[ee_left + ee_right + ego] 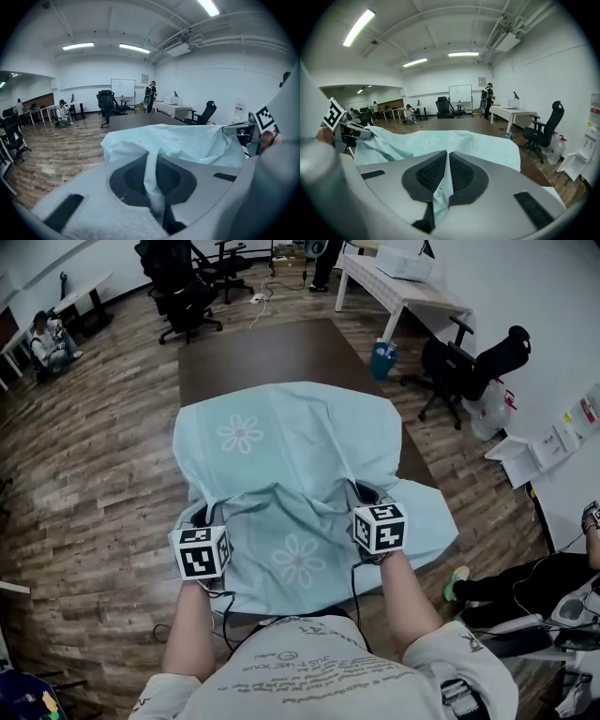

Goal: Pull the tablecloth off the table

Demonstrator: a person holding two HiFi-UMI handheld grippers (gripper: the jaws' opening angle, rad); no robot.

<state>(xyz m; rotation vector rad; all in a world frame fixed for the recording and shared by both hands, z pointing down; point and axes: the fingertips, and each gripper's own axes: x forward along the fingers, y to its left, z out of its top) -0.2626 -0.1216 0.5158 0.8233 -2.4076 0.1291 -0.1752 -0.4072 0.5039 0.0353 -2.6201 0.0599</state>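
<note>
The pale aqua tablecloth (291,451), printed with white flowers (241,434), lies rumpled over the near half of the dark worktop (272,352), whose far end is bare. The left gripper (202,519) and right gripper (367,495) each have their jaws clenched on a pinched fold of it.

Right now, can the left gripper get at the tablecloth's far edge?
Probably not. The left gripper is shut on the near edge of the tablecloth, and the far edge lies up the table, beyond the bunched cloth. It would have to let go first.
</note>
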